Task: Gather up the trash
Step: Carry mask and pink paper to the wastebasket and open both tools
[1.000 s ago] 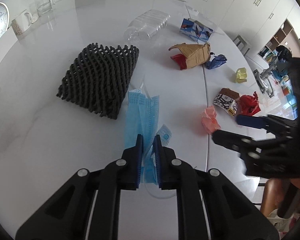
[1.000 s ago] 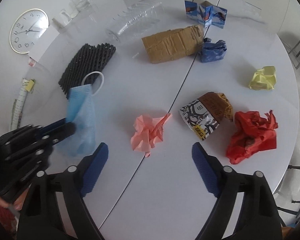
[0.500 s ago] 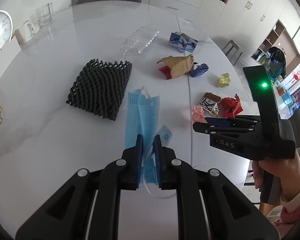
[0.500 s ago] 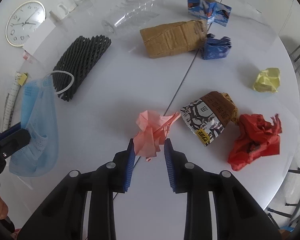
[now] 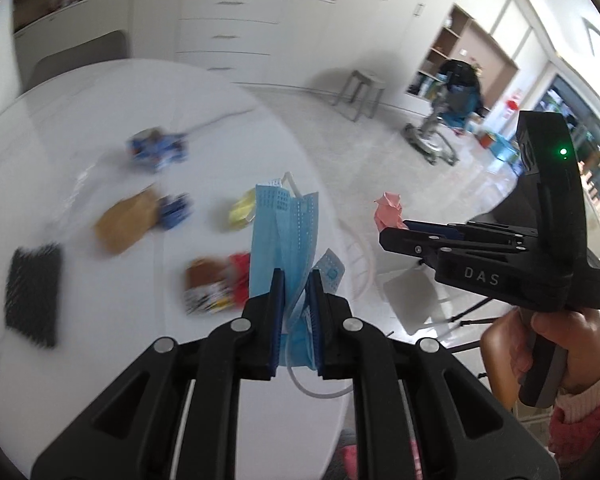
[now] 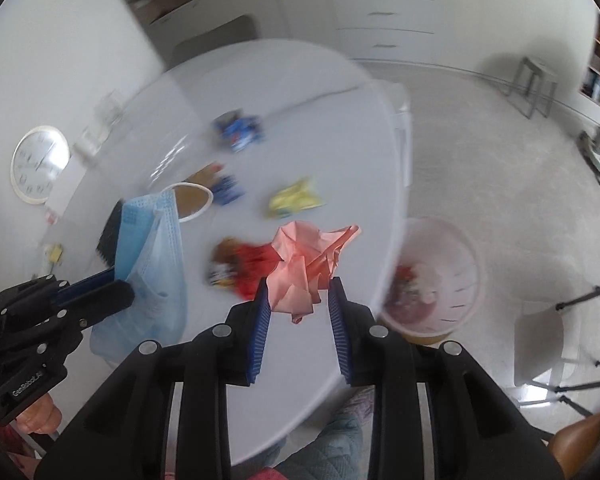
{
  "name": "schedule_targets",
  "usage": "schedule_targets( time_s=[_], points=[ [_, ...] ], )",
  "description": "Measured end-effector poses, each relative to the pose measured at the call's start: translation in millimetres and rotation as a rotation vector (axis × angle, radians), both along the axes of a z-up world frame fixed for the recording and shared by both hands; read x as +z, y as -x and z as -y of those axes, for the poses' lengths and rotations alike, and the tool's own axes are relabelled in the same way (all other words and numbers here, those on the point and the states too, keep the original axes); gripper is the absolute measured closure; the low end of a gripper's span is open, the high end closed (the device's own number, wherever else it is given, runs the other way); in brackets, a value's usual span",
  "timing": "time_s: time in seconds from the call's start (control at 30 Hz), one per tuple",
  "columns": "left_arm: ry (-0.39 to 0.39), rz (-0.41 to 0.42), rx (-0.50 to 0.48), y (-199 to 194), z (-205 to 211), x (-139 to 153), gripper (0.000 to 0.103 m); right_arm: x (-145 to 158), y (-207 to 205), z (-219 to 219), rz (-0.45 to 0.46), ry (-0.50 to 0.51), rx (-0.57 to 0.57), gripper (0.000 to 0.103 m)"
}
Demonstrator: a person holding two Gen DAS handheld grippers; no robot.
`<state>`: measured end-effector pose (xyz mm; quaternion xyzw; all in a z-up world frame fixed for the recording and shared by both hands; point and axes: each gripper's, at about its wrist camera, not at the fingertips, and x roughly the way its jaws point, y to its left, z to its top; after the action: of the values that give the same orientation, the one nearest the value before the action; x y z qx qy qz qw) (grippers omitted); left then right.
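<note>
My left gripper (image 5: 296, 280) pinches the blue mask (image 5: 284, 232), my right gripper (image 6: 300, 292) the pink paper (image 6: 304, 268); I should release only above the pink bin (image 6: 436, 280)

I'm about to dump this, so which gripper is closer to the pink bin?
Right. The right gripper, holding pink paper, sits next to the bin; the left gripper, with the mask, is farther away.
</note>
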<state>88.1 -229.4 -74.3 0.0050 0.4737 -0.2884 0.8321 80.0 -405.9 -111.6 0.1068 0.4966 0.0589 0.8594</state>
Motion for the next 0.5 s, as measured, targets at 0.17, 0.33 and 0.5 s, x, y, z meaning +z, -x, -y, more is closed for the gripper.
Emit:
schedule_targets(
  time_s=[0.17,0.33,0.5],
  points=[
    [0.013,-0.023,-0.088,-24.6,91.8,-10.1,0.091,-15.0,-6.1,85.5,-0.019,0.011,-0.104,0.073],
    [-0.021,-0.074,-0.115,-55.6,164.8,-38.3,0.091,-29.6,-15.9,135.7,-0.05,-0.007,-0.133,0.073],
    [-0.046,-0.161,-0.087,-76.0,203.2,-65.6,0.046,-41.8,-24.7,162.3,-0.07,-0.014,-0.127,0.073]
  ],
)
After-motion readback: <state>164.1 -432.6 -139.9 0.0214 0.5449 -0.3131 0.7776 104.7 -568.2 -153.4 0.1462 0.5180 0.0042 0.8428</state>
